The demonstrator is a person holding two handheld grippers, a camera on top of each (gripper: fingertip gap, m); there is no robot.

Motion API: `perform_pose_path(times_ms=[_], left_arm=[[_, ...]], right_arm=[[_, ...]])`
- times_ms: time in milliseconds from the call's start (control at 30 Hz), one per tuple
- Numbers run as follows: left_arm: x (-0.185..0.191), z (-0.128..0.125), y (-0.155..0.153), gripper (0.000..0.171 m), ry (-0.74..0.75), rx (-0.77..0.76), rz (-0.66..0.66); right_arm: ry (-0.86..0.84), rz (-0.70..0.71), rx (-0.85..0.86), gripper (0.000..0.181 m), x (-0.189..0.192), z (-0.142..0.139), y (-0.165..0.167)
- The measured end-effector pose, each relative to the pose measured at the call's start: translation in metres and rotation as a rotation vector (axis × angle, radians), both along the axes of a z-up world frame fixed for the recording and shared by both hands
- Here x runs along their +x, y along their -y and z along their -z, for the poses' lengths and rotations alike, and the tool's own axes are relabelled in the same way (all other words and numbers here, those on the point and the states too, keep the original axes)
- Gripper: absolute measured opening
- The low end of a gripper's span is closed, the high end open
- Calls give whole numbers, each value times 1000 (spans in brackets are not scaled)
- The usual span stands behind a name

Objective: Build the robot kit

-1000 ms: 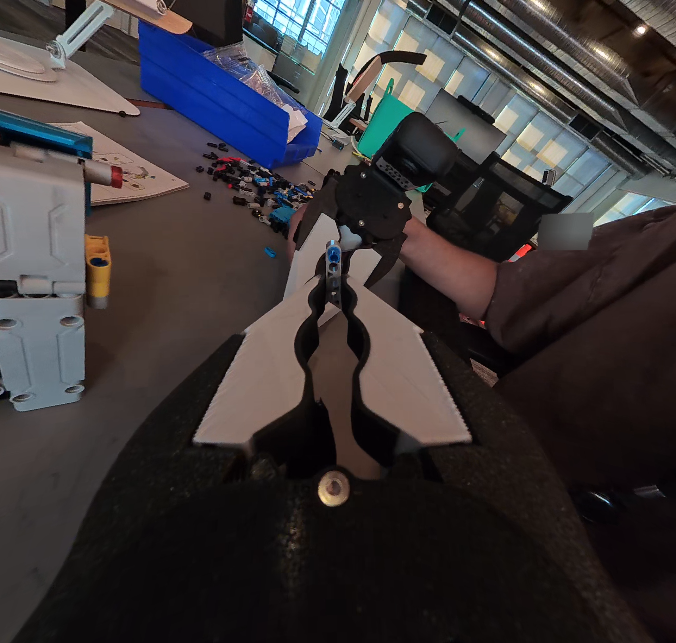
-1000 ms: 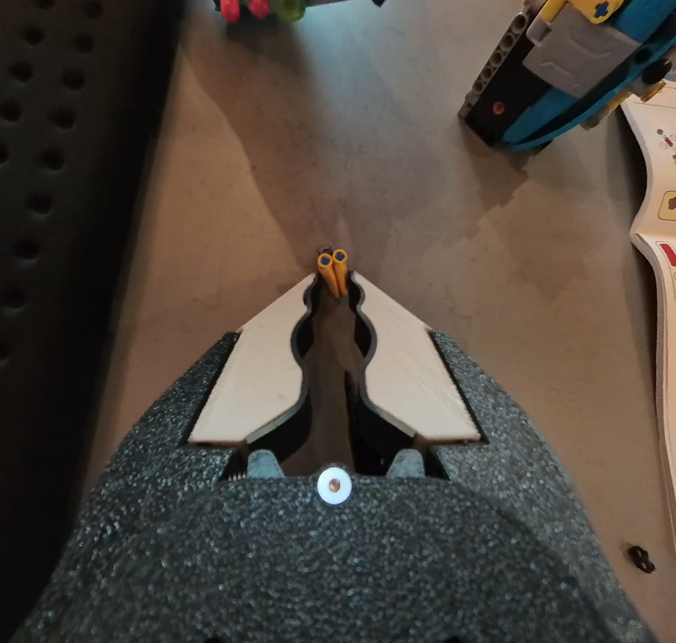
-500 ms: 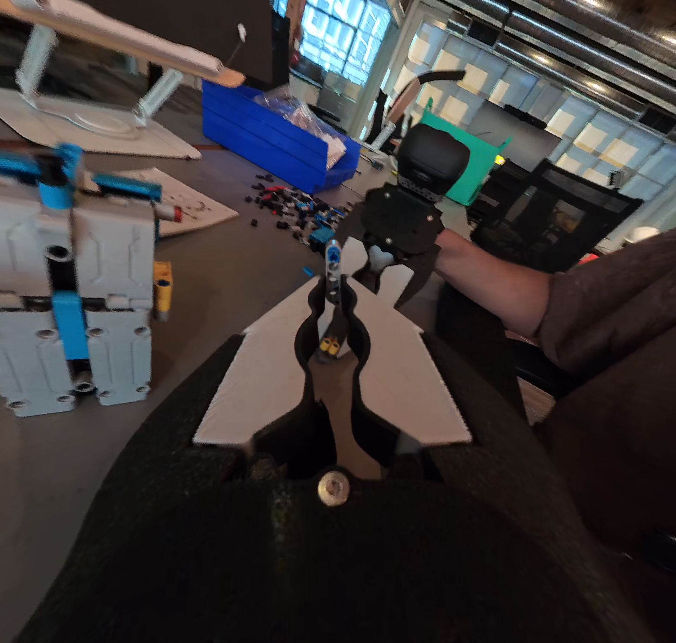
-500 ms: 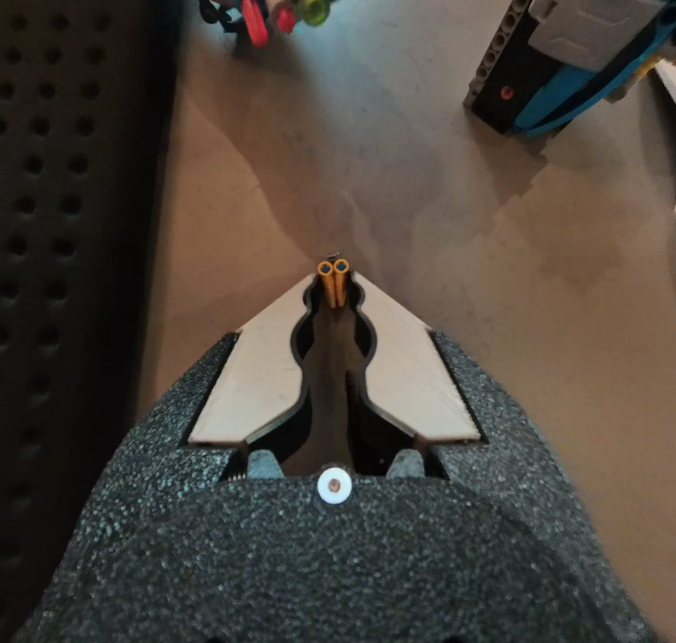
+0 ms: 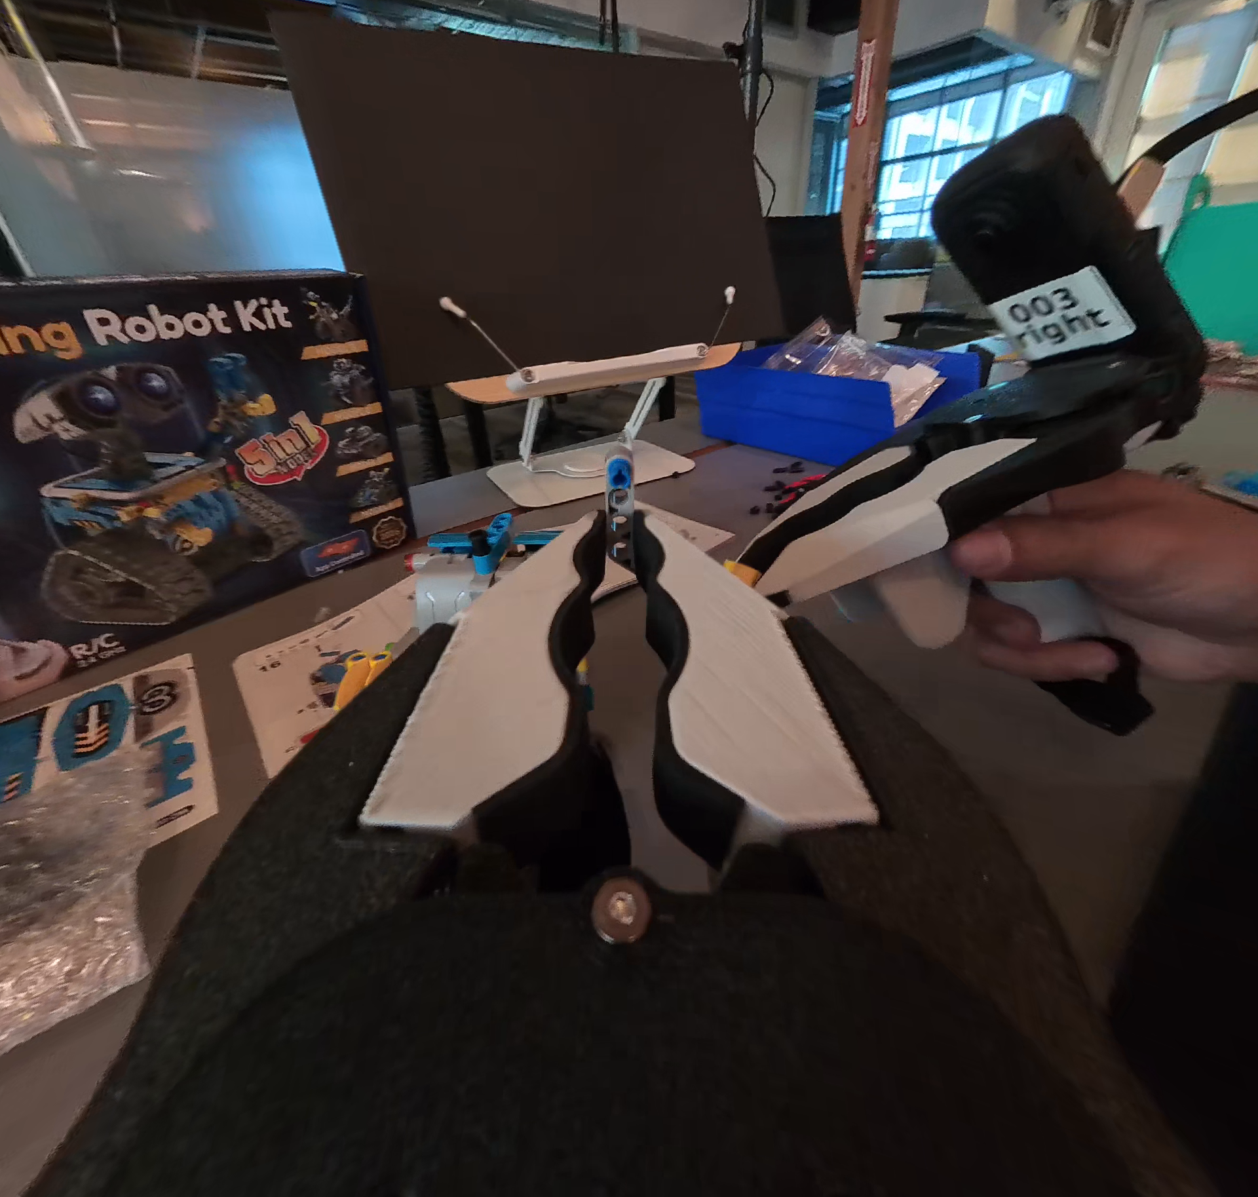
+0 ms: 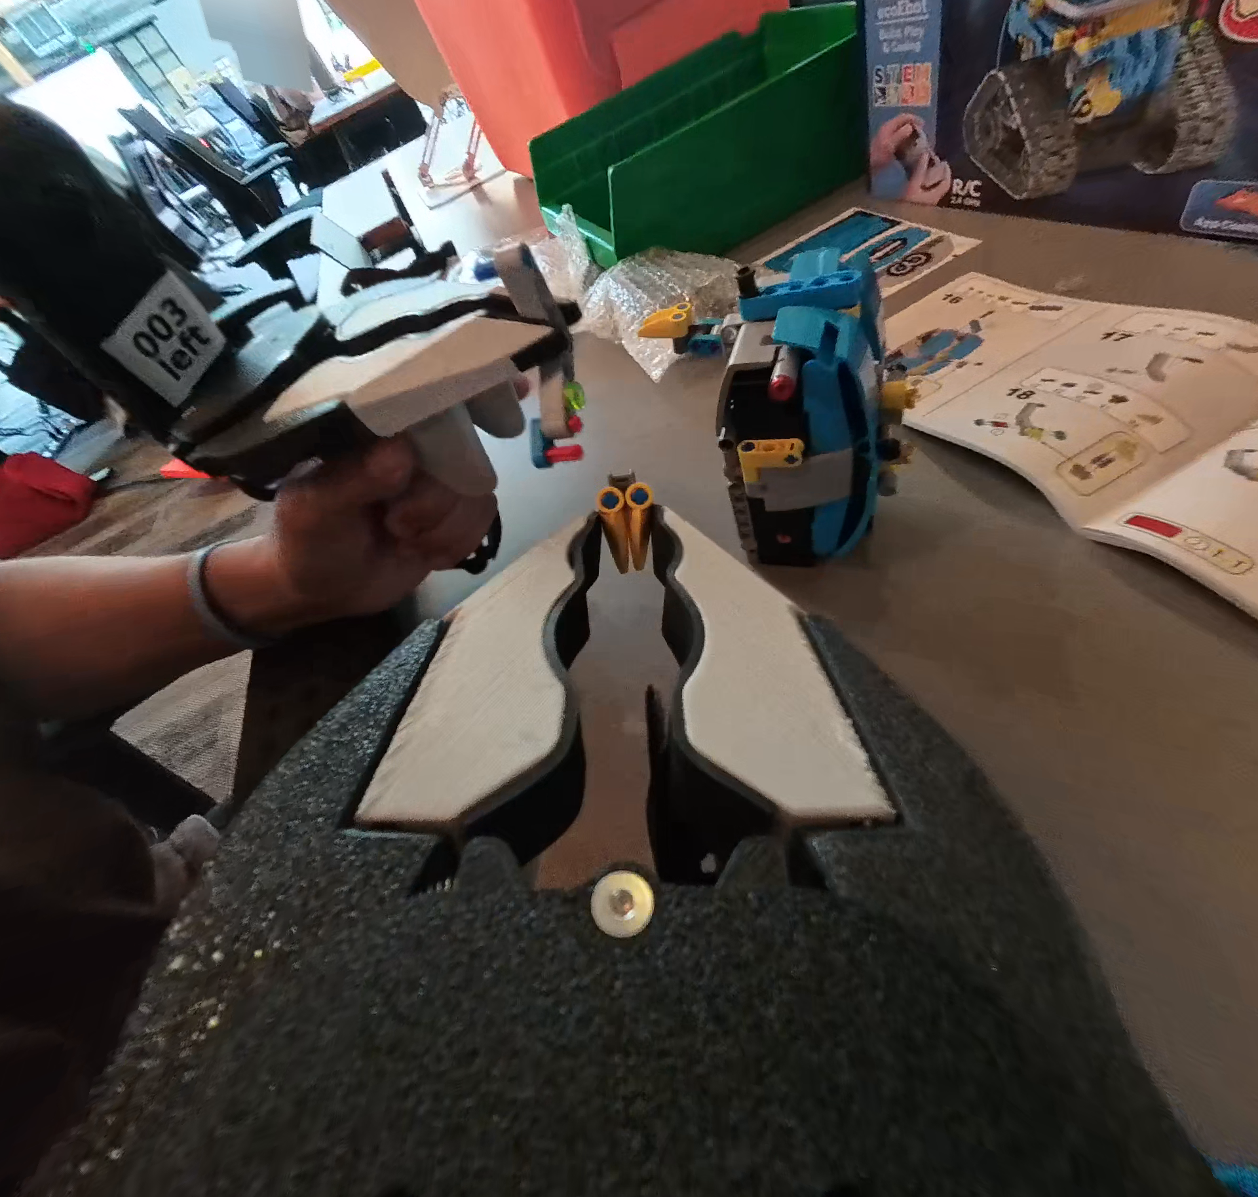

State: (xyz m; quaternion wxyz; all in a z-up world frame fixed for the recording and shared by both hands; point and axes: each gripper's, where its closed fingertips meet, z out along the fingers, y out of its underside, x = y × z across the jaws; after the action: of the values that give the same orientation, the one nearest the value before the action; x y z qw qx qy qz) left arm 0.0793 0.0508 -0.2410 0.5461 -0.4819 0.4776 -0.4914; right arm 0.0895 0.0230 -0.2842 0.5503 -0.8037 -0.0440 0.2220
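Grey matte tabletop (image 6: 1021,654) in an open workshop, windows at 1 o'clock in the left wrist view behind a black tilted board (image 5: 531,198) on a white stand.

Left gripper (image 5: 619,538) raised above the table, white fingers (image 5: 517,626) closed to a narrow slit and clamped on a slim grey perforated beam with a blue pin at its top (image 5: 618,490), upright between the tips. Same left gripper (image 6: 565,354) seen in the right wrist view at 10 o'clock, gripped by a hand (image 6: 367,545); beam (image 6: 544,341) hanging down below the tips, with a green stud and red pins at its lower end.

Right gripper (image 6: 625,531) also pinched nearly closed, white fingers (image 6: 749,626) squeezing a pair of yellow tubes with blue cores (image 6: 625,518) side by side, ends pointing forward past the tips. In the left wrist view, right gripper (image 5: 749,569) entering from 3 o'clock, held by a hand (image 5: 1116,579), tips just beside the left gripper's right finger, a yellow bit showing at the tips.

Half-built blue, grey and black brick model (image 6: 803,429) standing on the table at 1 o'clock from the right gripper, well apart from both. Open instruction booklet (image 6: 1062,402) at 2 o'clock, green plastic bin (image 6: 694,164) at 12 o'clock, dark printed kit box (image 6: 1089,75) behind. Blue plastic bin (image 5: 817,402) at 2 o'clock in the left wrist view.
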Motion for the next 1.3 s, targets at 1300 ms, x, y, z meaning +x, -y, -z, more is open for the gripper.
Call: perform_pose_path(times_ms=[1300], left_arm=[[0, -7, -9, 7, 106, -254, -82]], right_arm=[[140, 105, 247, 13, -4, -27, -3]])
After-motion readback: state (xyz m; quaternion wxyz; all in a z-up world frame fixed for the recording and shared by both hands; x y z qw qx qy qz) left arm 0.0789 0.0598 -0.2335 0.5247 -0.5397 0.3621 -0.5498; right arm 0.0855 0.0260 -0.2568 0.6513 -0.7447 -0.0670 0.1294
